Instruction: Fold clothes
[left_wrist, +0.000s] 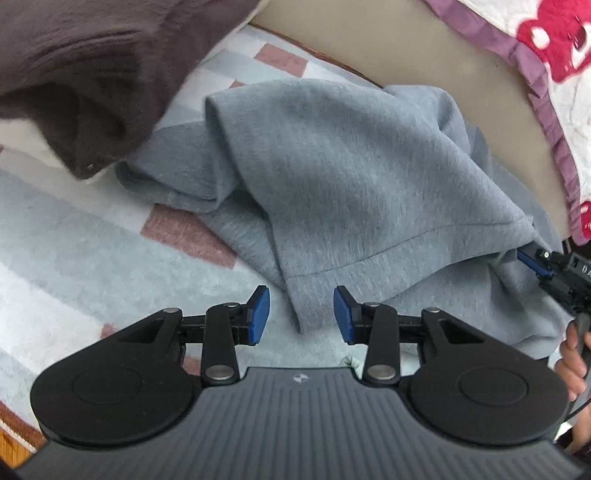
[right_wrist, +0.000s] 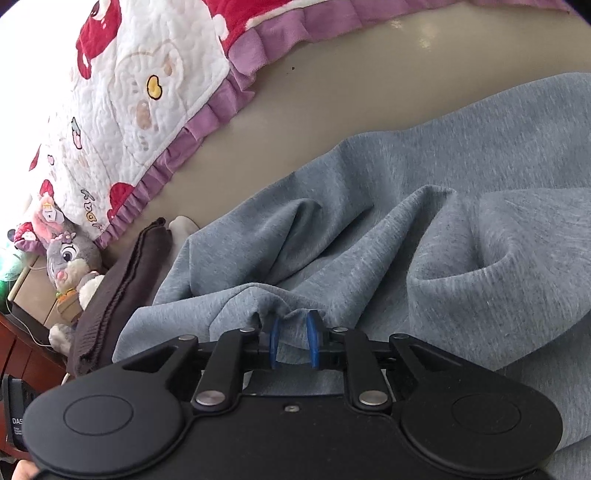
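Observation:
A grey sweatshirt-like garment (left_wrist: 351, 177) lies rumpled on a striped, checked bed cover (left_wrist: 74, 236). My left gripper (left_wrist: 301, 314) stands open just above its near folded corner; the corner's tip reaches in between the blue pads (left_wrist: 260, 314) without touching them. My right gripper (left_wrist: 535, 264) is at the garment's hem on the right. In the right wrist view the right gripper (right_wrist: 293, 341) has its blue pads slightly apart. A bunched edge of the grey garment (right_wrist: 406, 240) lies loosely between them, and I see no pressing.
A dark brown garment (left_wrist: 74, 74) hangs over the upper left and lies beside the grey one (right_wrist: 122, 284). A white quilt with red prints and a purple frill (right_wrist: 147, 92) borders a beige surface (right_wrist: 332, 92). A plush toy (right_wrist: 70, 258) sits at the left. A hand (left_wrist: 572, 365) holds the right gripper.

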